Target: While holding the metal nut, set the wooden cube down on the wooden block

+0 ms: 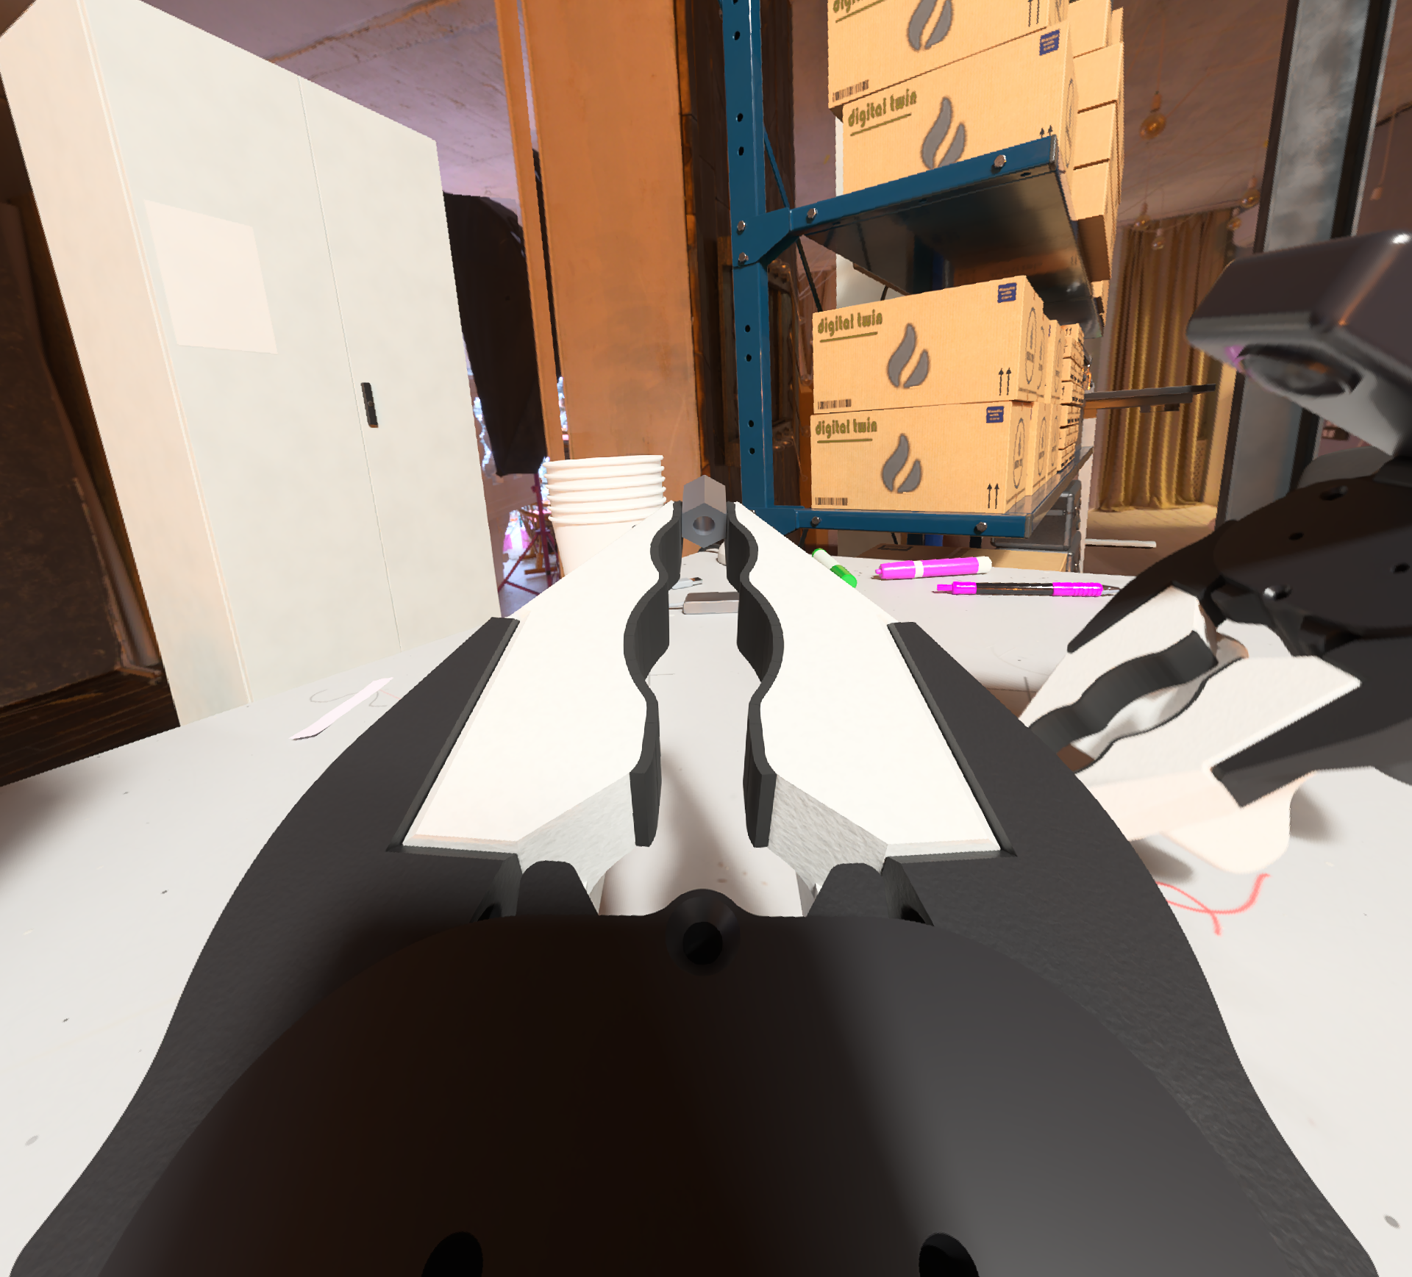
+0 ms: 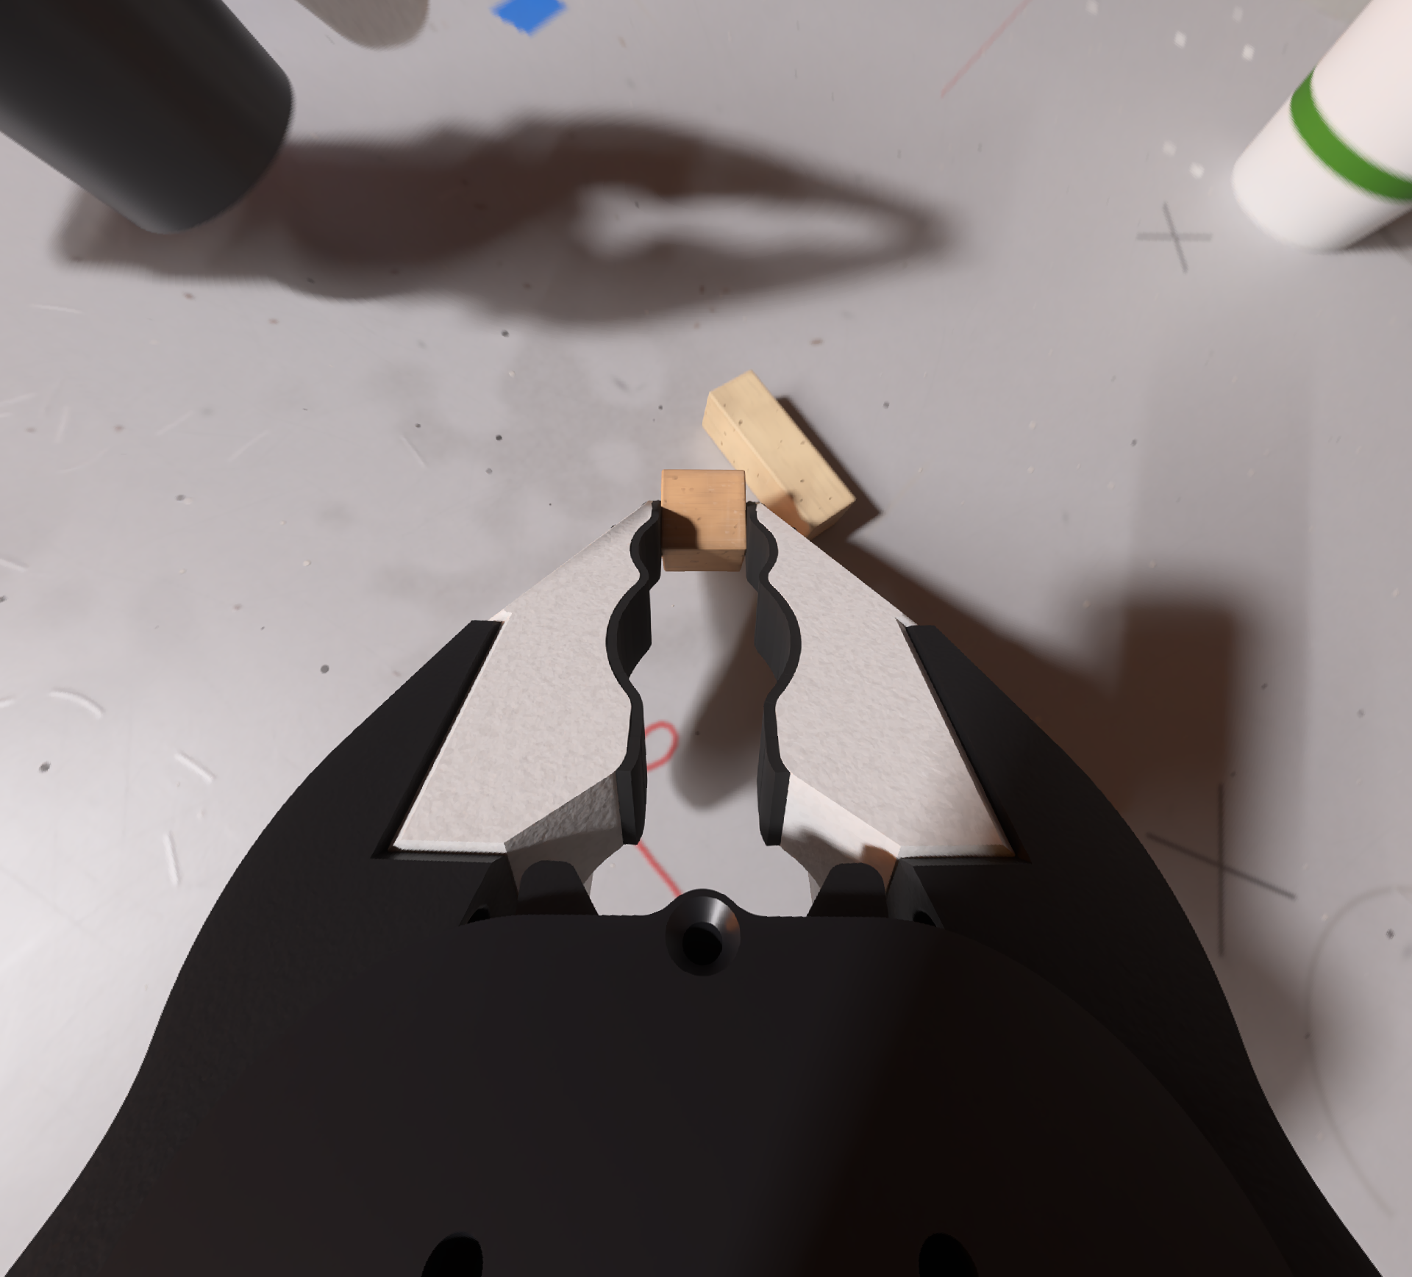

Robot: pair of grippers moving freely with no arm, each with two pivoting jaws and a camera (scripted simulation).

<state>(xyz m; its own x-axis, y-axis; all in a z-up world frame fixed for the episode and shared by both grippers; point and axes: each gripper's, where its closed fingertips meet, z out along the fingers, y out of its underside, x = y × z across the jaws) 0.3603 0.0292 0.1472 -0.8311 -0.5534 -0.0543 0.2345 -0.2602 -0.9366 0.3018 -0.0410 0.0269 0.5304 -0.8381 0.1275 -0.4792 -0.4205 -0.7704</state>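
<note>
While the right gripper looks down at the table, its jaws are clamped on the cube, pinched right at the fingertips and held clear of the surface! Just beyond and to the right lies the block, flat on the table at a slant, its near end tucked behind the right fingertip. Whether cube and block touch, I cannot tell. Farther out, a blue square marks the table, and a white tube with a green band lies off to the right.

Over to the left gripper: jaws closed on the nut, a grey hex piece gripped at the very tips, held above the table. To its right, the right gripper shows, angled downward. Beyond, pink markers and a green one lie on the table, a stack of white cups stands behind, then a blue rack loaded with cardboard boxes, and a white cabinet at left.
</note>
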